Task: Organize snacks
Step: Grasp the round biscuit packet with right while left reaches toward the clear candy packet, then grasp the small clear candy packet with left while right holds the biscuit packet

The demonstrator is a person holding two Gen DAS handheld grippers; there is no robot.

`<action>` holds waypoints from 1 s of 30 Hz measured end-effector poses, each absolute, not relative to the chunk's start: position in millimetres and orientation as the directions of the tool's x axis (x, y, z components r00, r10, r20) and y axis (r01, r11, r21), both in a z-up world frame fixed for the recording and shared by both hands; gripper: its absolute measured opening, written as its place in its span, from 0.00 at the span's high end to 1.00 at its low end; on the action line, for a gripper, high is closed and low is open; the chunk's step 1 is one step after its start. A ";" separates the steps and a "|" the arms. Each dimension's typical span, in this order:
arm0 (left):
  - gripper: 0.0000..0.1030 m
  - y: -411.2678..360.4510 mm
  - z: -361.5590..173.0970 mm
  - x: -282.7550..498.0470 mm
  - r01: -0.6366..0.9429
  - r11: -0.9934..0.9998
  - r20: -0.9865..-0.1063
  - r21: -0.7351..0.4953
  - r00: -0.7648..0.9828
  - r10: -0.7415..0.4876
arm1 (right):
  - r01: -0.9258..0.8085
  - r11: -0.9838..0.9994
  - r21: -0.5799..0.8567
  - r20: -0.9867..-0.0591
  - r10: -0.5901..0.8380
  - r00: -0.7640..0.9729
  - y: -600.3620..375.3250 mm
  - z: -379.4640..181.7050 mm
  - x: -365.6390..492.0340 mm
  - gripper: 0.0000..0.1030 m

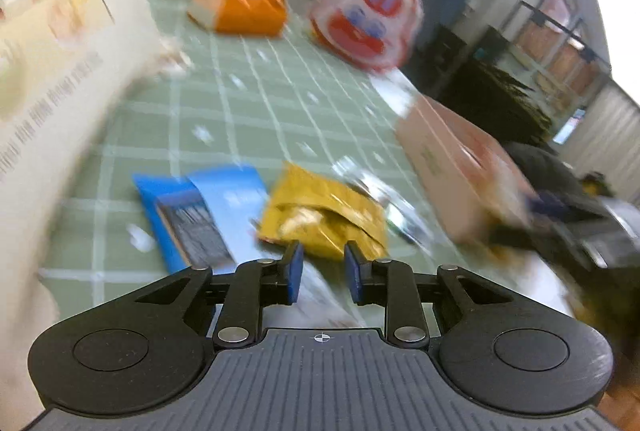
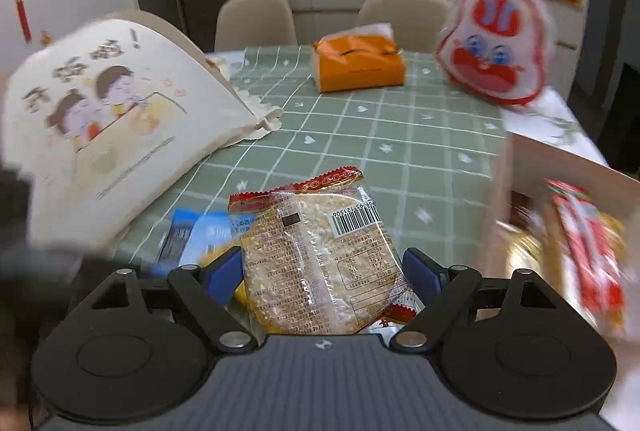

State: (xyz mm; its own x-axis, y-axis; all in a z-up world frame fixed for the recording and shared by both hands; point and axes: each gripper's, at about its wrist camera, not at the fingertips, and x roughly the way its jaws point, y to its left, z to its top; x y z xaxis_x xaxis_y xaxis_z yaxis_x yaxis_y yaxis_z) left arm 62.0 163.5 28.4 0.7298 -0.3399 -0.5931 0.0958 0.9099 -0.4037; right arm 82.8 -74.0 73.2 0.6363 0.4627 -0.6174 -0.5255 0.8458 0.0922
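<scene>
1. Rice-cake packet (image 2: pixel 320 255), clear-wrapped with a barcode label, lies flat between the fingers of the right gripper (image 2: pixel 323 273). The jaws stand wide on either side of it with a sliver of gap at each pad, so it looks framed for a grab and not yet pinched.

2. Left gripper (image 1: pixel 323 273) has its blue pads set narrow, with nothing seen between them. It points down at the yellow snack bag (image 1: pixel 324 215), just ahead of the fingertips, likely its next target. Whether the pads touch the bag I cannot tell through the blur.

3. Beside the yellow bag lies a blue packet (image 1: pixel 200 215), flat on the green checked tablecloth (image 2: pixel 360 135). These loose snacks sit clustered at the near edge, within reach of both tools.

4. To the right stands an open cardboard box (image 2: pixel 560 167), with red-striped packets (image 2: pixel 584 243) already inside. It seems to be the collecting place, kept close so each carry is short.

5. A cream tote bag (image 2: pixel 120 119) with a cartoon print leans at the left.

6. Farther off sit an orange tissue pack (image 2: pixel 358 67) and a red-and-white rabbit bag (image 2: pixel 496 51), with two chairs (image 2: pixel 256 19) behind the table.
</scene>
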 end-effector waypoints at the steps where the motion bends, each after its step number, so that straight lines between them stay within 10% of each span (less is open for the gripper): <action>1: 0.73 164.1 31.6 61.3 0.067 0.925 -0.587 -0.374 0.756 -0.292 | -0.514 0.854 0.077 -0.605 0.450 0.657 -87.2 70.8 67.8 0.17; 13: 0.73 106.4 48.5 120.8 0.023 0.843 -0.663 -0.537 0.607 -0.439 | -0.333 0.935 0.124 -0.592 0.339 0.731 -202.2 13.1 23.6 0.13; 30: 0.62 4.0 32.9 184.5 0.049 0.997 -0.772 -0.060 0.631 -0.077 | -0.295 0.915 0.277 -0.435 0.393 0.810 -232.4 -9.2 11.2 0.11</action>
